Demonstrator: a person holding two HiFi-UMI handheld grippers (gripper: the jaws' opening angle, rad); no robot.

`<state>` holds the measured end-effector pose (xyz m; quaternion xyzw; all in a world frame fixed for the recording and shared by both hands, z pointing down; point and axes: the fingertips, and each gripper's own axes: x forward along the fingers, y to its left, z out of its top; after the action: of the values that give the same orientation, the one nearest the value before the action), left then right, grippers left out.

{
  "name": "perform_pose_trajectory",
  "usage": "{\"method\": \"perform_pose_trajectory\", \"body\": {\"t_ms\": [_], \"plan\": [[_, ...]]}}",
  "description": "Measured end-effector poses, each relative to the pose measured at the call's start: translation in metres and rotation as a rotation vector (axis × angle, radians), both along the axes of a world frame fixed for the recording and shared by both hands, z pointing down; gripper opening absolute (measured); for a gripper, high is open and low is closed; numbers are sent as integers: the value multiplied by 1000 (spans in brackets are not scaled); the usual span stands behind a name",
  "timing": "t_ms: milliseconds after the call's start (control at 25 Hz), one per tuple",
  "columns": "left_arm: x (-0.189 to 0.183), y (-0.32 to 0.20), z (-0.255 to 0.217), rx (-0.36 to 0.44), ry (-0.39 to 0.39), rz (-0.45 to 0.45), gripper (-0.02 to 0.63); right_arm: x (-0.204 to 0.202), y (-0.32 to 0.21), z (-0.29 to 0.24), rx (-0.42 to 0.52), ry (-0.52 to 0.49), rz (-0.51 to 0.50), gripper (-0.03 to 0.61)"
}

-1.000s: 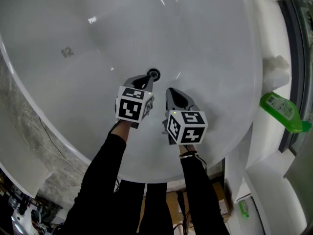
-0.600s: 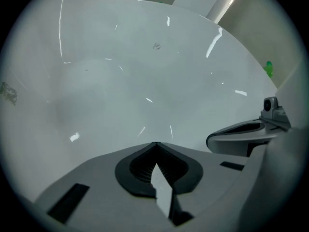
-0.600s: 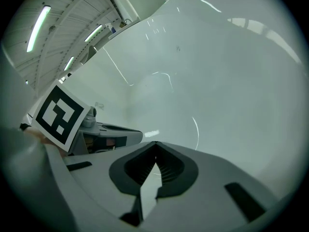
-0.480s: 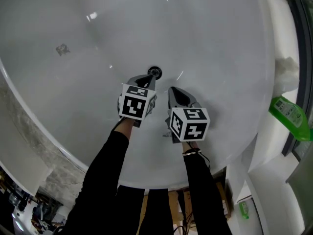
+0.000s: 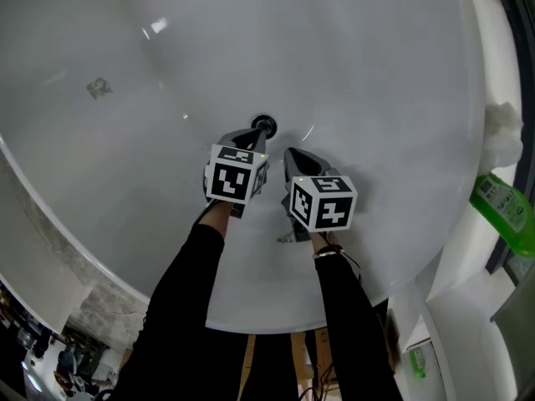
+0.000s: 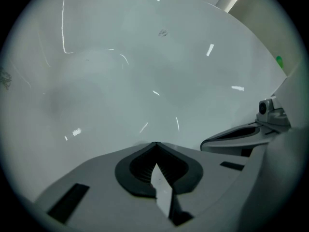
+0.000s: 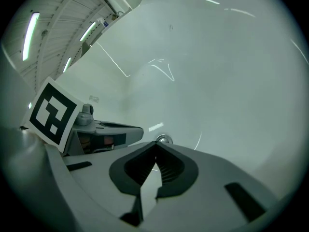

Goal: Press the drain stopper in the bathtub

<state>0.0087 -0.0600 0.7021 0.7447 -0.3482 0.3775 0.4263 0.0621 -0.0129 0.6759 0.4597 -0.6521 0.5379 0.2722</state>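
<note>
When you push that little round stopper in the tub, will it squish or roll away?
It probably won't roll: the drain stopper sits set into the bathtub floor. It looks like shiny metal, so likely stiff, not squishy. The left gripper, shut, might slip on it.

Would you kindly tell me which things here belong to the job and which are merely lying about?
For the job: drain stopper, bathtub, left gripper, right gripper.
Lying about: green bottle beside the tub, white wad near it.
</note>
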Motion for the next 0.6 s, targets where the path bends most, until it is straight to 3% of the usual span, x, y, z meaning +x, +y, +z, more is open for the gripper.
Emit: {"method": "perform_pose_trajectory", "body": {"t_ms": [600], "plan": [[-3,5,38,-56,0,-33,6,-12,-9,44,-59,-22,-104,-3]]}}
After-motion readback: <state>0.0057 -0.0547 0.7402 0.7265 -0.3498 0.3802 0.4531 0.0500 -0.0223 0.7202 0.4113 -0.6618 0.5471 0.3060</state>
